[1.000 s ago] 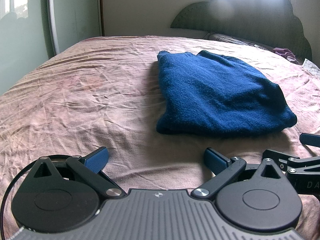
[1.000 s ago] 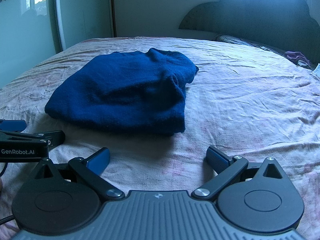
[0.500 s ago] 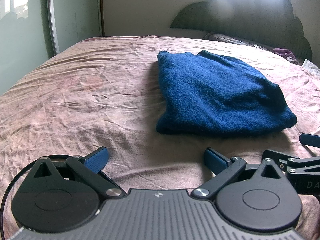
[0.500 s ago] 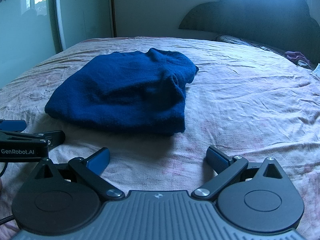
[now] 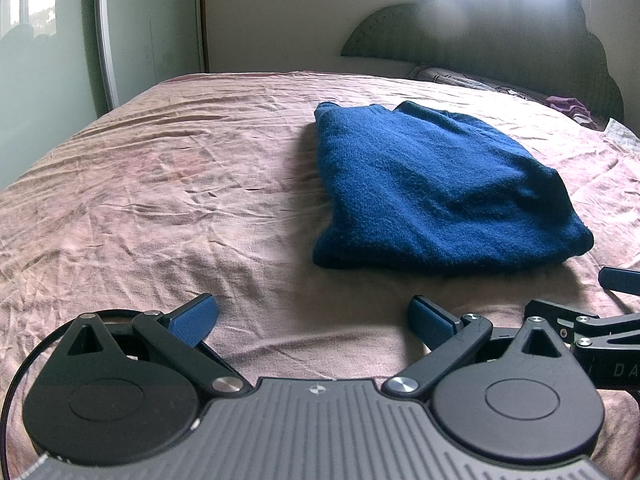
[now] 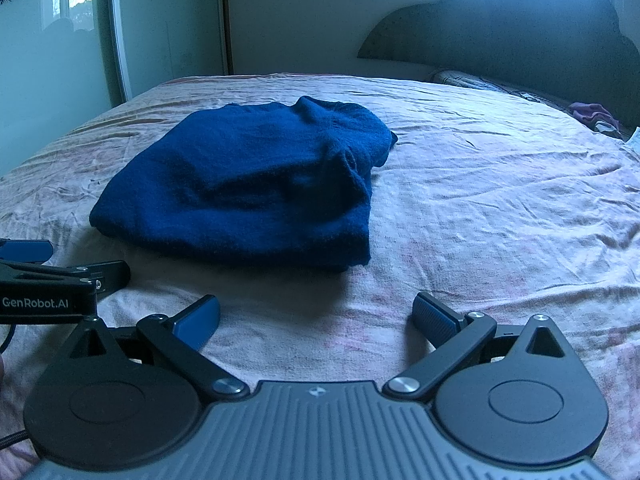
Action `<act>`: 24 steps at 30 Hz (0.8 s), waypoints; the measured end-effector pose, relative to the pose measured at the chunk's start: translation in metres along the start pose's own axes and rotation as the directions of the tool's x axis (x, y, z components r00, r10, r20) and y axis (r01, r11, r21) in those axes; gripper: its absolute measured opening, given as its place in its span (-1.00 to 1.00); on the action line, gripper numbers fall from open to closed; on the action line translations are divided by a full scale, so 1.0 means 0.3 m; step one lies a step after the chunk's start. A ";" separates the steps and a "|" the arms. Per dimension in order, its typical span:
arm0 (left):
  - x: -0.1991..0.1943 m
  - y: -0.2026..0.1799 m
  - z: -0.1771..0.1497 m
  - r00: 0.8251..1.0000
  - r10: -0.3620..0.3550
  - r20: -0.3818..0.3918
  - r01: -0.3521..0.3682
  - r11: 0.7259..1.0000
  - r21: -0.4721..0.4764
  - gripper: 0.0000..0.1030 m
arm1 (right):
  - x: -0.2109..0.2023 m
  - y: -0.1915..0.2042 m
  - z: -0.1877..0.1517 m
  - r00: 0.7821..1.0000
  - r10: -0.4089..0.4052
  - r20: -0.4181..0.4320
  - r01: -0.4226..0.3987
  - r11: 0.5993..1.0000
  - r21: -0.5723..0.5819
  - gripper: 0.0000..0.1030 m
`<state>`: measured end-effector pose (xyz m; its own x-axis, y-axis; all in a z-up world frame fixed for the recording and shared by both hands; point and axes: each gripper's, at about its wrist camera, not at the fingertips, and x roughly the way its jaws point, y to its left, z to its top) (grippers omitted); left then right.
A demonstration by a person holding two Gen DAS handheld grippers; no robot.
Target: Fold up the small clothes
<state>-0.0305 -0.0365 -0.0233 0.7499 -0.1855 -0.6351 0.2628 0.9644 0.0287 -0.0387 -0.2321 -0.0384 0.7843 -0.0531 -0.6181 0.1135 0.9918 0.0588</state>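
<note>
A dark blue knitted garment [image 5: 432, 192] lies folded into a compact bundle on the pink bedsheet [image 5: 180, 184]; it also shows in the right wrist view [image 6: 256, 184]. My left gripper [image 5: 312, 316] is open and empty, low over the sheet, short of the garment's near left corner. My right gripper [image 6: 316, 318] is open and empty, short of the garment's near right corner. Each gripper shows at the edge of the other's view, the right one [image 5: 600, 320] and the left one [image 6: 52, 280].
A dark scalloped headboard [image 5: 520, 44] stands at the far end, with a patterned pillow [image 5: 464, 80] and a small purple cloth [image 6: 592, 114] at the far right. A mirrored wardrobe door [image 6: 52, 60] is to the left. The sheet is wrinkled all around.
</note>
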 end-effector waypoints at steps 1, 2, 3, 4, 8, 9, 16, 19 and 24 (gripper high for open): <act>0.001 -0.001 -0.001 1.000 -0.001 0.000 0.001 1.000 -0.001 1.00 | 0.000 0.000 0.000 1.000 0.000 0.000 0.000 1.000 0.000 1.00; 0.001 -0.001 -0.001 1.000 -0.001 0.000 0.001 1.000 -0.002 1.00 | 0.000 0.000 0.000 1.000 0.000 0.000 0.000 1.000 0.000 1.00; 0.001 -0.001 -0.001 1.000 -0.001 0.000 0.001 1.000 -0.001 1.00 | 0.000 0.000 0.000 1.000 0.000 0.000 0.000 1.000 0.001 1.00; 0.002 -0.002 -0.002 1.000 0.000 0.000 0.000 1.000 -0.002 1.00 | 0.000 0.000 0.000 1.000 0.000 0.000 0.000 1.000 0.000 1.00; 0.000 -0.002 -0.001 1.000 0.000 0.000 0.000 1.000 -0.002 1.00 | 0.000 0.000 0.000 1.000 0.000 0.000 0.000 1.000 0.000 1.00; 0.000 -0.002 -0.001 1.000 0.000 0.000 0.000 1.000 -0.001 1.00 | 0.000 -0.001 0.000 1.000 0.000 0.000 0.000 1.000 0.000 1.00; -0.001 -0.002 -0.002 1.000 0.000 0.000 0.000 1.000 -0.002 1.00 | 0.000 0.001 0.000 1.000 0.000 0.000 0.000 1.000 -0.001 1.00; -0.001 -0.002 -0.002 1.000 -0.003 0.001 0.003 1.000 -0.004 1.00 | -0.001 0.002 0.000 1.000 0.001 0.001 -0.001 1.000 0.001 1.00; -0.008 -0.002 -0.001 1.000 -0.006 0.007 0.006 1.000 -0.016 0.99 | -0.015 -0.023 0.003 0.999 0.033 0.017 -0.034 0.999 0.042 1.00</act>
<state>-0.0325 -0.0367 -0.0219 0.7525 -0.1927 -0.6298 0.2580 0.9661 0.0127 -0.0424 -0.2386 -0.0353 0.7976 -0.0221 -0.6028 0.1125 0.9872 0.1126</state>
